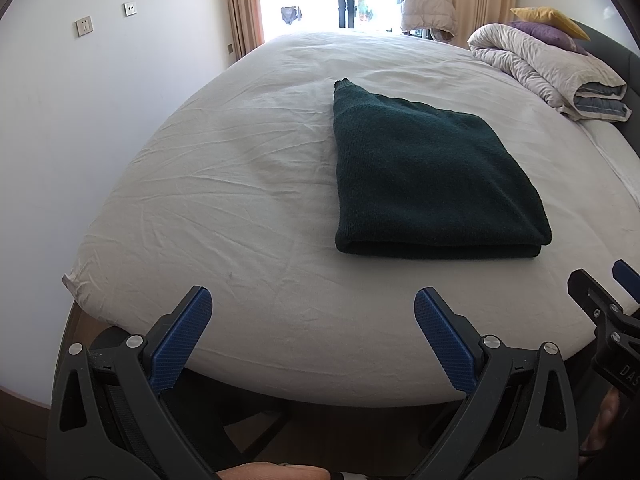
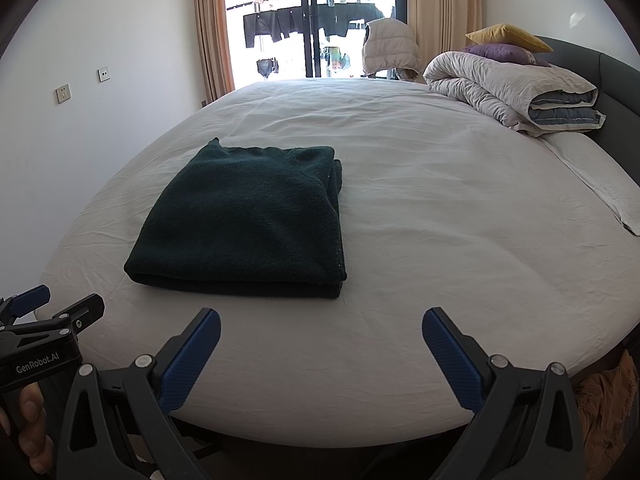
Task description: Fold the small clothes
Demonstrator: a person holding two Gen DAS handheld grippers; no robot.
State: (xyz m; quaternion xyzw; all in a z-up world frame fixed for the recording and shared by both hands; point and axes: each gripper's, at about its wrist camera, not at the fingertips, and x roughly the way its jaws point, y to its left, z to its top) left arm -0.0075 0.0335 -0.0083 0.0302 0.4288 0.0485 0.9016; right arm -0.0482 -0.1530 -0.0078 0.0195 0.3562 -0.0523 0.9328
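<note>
A dark green knitted garment (image 1: 428, 176) lies folded into a flat rectangle on the white bed sheet (image 1: 224, 200); in the right wrist view the garment (image 2: 248, 216) sits left of centre. My left gripper (image 1: 313, 312) hovers open over the bed's near edge, short of the garment and to its left, with nothing between its blue pads. My right gripper (image 2: 321, 334) is also open and empty, just in front of the garment's near right corner. Each gripper shows at the edge of the other's view: the right one (image 1: 604, 292), the left one (image 2: 52, 308).
A rolled duvet (image 2: 516, 92) with a purple and a yellow pillow (image 2: 508, 36) lies at the bed's far right by the dark headboard. A padded jacket (image 2: 390, 48) hangs before the window with curtains. A white wall with sockets runs along the left. A hand (image 2: 28, 420) grips the left tool.
</note>
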